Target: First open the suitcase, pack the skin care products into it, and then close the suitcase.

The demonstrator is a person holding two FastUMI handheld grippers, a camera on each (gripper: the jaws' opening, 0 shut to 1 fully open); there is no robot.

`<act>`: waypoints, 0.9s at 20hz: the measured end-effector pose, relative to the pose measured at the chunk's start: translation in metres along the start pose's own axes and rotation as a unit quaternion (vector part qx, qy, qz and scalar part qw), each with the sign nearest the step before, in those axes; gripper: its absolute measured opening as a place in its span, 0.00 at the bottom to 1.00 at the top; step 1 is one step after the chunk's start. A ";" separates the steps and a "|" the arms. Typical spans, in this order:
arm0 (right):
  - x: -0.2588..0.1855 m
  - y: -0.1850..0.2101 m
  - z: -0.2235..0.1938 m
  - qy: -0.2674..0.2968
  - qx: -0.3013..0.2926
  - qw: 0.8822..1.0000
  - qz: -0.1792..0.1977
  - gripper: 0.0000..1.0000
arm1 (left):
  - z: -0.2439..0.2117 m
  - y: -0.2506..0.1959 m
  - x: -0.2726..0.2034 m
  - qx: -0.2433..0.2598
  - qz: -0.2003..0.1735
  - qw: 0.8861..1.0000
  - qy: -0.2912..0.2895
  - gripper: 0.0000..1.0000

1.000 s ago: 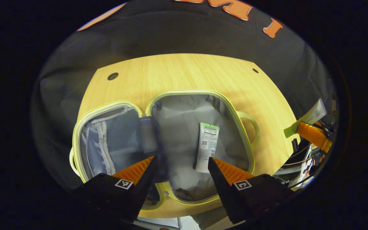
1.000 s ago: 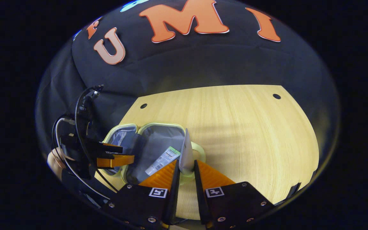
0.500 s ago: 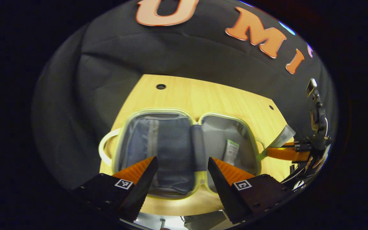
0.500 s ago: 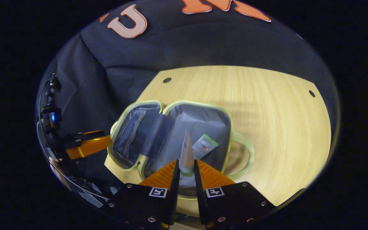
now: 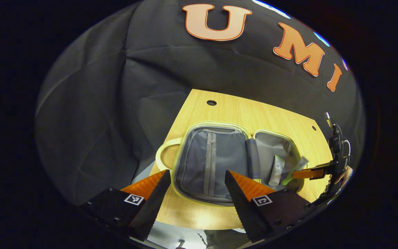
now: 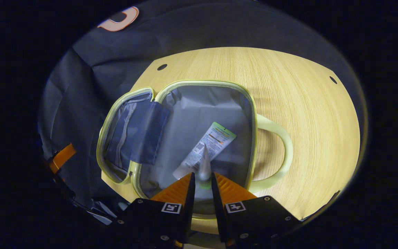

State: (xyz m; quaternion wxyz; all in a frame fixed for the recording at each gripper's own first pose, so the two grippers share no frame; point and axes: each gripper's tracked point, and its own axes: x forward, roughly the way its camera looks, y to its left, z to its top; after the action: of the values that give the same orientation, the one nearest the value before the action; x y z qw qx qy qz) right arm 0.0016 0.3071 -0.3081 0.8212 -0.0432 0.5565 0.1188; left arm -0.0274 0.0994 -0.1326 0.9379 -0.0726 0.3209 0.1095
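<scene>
In the left gripper view, the left gripper point(image 5: 195, 185) hangs wide and empty over the near edge of the wooden tabletop point(image 5: 226, 110). The suitcase point(image 5: 216, 162) lies open flat, its soft grey lining edged in pale green piping, a looped handle point(image 5: 162, 157) at its left. A tube point(image 5: 277, 169) lies in the right half. Farther right, the right gripper point(image 5: 299, 173) reaches over that half.

In the right gripper view, the right gripper point(image 6: 201, 181) stands narrow, pinching a second tube point(image 6: 204, 167) above the suitcase's point(image 6: 199, 110) right half, just over the flat tube point(image 6: 206, 148). Bare tabletop point(image 6: 288, 86) spreads wide to the right and far side.
</scene>
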 end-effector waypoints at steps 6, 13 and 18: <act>-0.018 0.011 0.019 -0.051 -0.004 0.999 0.018 0.93 | 0.003 0.006 0.008 -0.022 -0.019 1.000 -0.002 0.98; -0.051 0.041 0.052 -0.124 0.007 0.992 0.034 0.96 | 0.013 0.068 0.038 -0.142 -0.040 0.989 -0.020 0.98; -0.078 0.055 0.079 -0.165 0.040 0.984 0.052 0.96 | 0.013 0.104 0.088 -0.300 -0.111 0.947 -0.022 0.98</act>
State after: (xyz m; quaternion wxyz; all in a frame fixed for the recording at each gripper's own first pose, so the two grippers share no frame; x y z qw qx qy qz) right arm 0.0317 0.3652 -0.2033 0.8955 0.0390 0.4193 0.1440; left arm 0.0218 0.2160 -0.1840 0.8861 -0.3829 0.2422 0.0974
